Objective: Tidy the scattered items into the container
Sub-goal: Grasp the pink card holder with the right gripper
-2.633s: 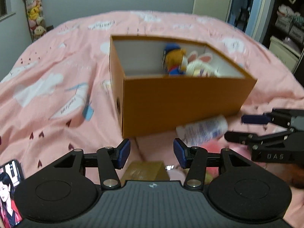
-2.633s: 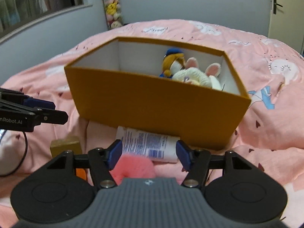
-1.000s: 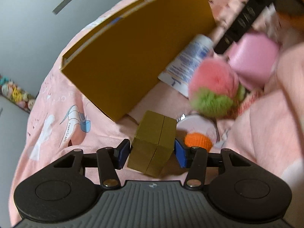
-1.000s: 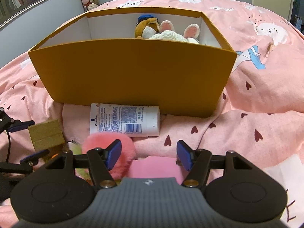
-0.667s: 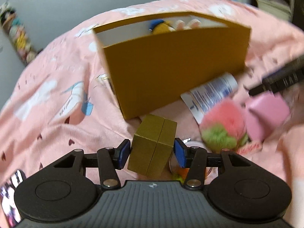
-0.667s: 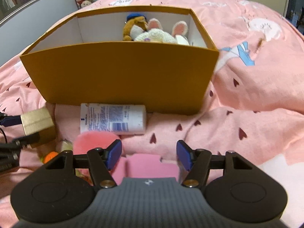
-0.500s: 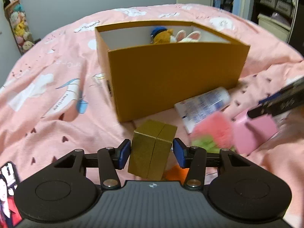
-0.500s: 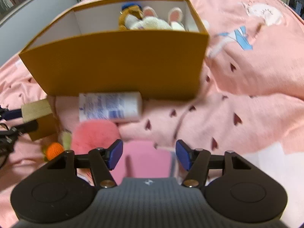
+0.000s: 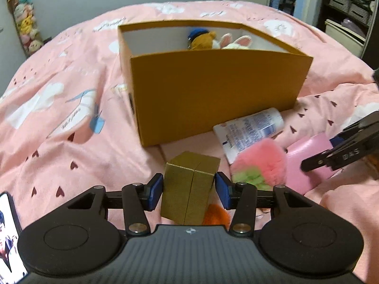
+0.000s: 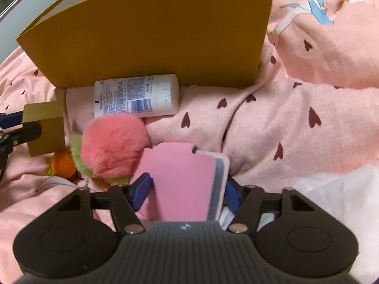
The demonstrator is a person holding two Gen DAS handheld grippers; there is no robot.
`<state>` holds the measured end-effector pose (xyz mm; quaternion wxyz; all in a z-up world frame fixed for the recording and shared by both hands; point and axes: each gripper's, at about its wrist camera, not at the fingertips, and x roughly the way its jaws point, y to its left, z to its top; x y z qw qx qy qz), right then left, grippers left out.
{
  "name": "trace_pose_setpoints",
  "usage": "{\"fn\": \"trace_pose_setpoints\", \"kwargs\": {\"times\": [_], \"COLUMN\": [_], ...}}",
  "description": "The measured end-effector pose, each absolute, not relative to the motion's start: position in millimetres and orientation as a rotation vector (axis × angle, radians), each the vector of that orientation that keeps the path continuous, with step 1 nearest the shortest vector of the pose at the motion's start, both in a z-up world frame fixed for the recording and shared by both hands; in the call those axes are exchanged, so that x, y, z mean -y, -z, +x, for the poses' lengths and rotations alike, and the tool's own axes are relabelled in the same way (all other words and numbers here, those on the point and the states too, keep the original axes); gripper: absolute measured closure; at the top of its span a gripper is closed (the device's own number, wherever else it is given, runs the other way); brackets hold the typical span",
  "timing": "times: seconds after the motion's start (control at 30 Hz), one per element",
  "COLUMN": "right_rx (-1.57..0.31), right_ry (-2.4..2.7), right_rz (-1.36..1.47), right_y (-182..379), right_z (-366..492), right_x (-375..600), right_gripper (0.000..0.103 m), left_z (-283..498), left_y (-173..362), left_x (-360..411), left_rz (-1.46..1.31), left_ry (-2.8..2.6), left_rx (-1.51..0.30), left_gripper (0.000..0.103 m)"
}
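Observation:
An open orange box (image 9: 213,90) stands on the pink bedspread, with a bear plush (image 9: 201,40) and a rabbit plush (image 9: 234,42) inside. My left gripper (image 9: 189,190) is shut on a small gold box (image 9: 189,184), held just above the bed in front of the orange box. My right gripper (image 10: 187,191) is low over the bed, its pads against both edges of a pink notebook (image 10: 180,170). A white lotion bottle (image 10: 137,99) lies against the orange box (image 10: 151,37). A pink pompom (image 10: 113,146) and an orange knitted toy (image 10: 62,163) lie beside the notebook.
A phone (image 9: 7,232) lies at the bottom left of the left wrist view. White cloth (image 10: 331,194) lies to the right of my right gripper. The bedspread is rumpled around the items. Shelves (image 9: 350,0) stand beyond the bed at the far right.
My left gripper rolled back to level and rose a little with the gold box. My right gripper sank towards the bed, and the pink notebook came between its pads.

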<state>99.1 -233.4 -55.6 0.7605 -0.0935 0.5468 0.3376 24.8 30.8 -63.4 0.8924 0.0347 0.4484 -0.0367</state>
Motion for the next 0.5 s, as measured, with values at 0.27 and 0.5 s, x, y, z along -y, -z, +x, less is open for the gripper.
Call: {"fn": "trace_pose_setpoints", "kwargs": {"times": [0.27,0.5], "right_rx": [-1.158,-1.138], "right_ry": [-0.852,-0.908], "right_rz": [-0.141,-0.156], "right_y": [18,14], "right_z": [87,79], "right_x": [236,221], "right_gripper": [0.078,0.08], "left_z": [25,25], "left_y": [71,72], "left_x": [-32,-35], "left_rz": [0.078,0.047], "left_ry": [0.078,0.068], "left_rx": [-0.952,-0.948], "left_gripper": [0.047,0.048]}}
